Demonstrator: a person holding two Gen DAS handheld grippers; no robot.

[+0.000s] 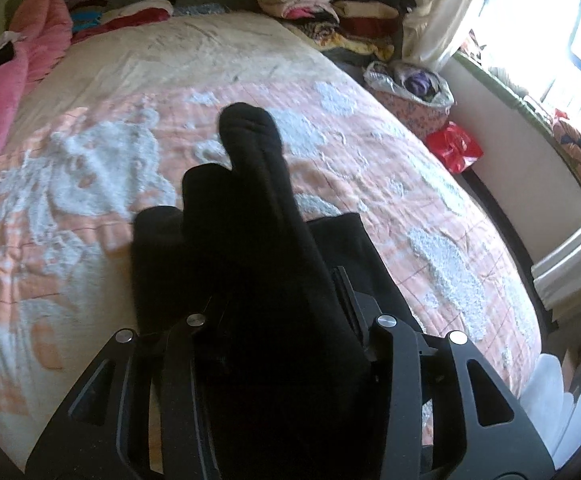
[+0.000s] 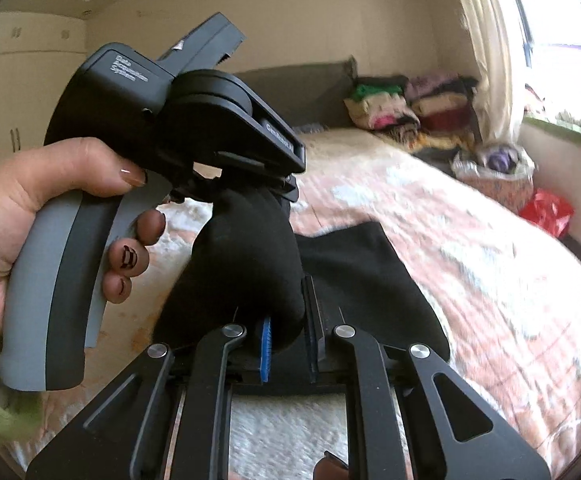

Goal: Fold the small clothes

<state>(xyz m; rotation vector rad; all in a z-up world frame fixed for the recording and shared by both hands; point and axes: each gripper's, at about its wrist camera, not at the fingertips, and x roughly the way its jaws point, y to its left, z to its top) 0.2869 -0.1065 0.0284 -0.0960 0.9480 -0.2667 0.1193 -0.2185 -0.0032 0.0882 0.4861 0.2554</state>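
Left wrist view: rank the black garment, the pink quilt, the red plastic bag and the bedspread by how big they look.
1. bedspread
2. black garment, though nearness to the camera enlarges it
3. pink quilt
4. red plastic bag

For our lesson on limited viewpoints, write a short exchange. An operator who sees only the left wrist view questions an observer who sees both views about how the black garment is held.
Operator: The black garment covers my fingers. Is it gripped on my side?
Observer: Yes. The right wrist view shows the left gripper pinching a bunched end of it above the bed.
Operator: And the other gripper?
Observer: The right gripper is shut on the same garment, with cloth between its blue pads.
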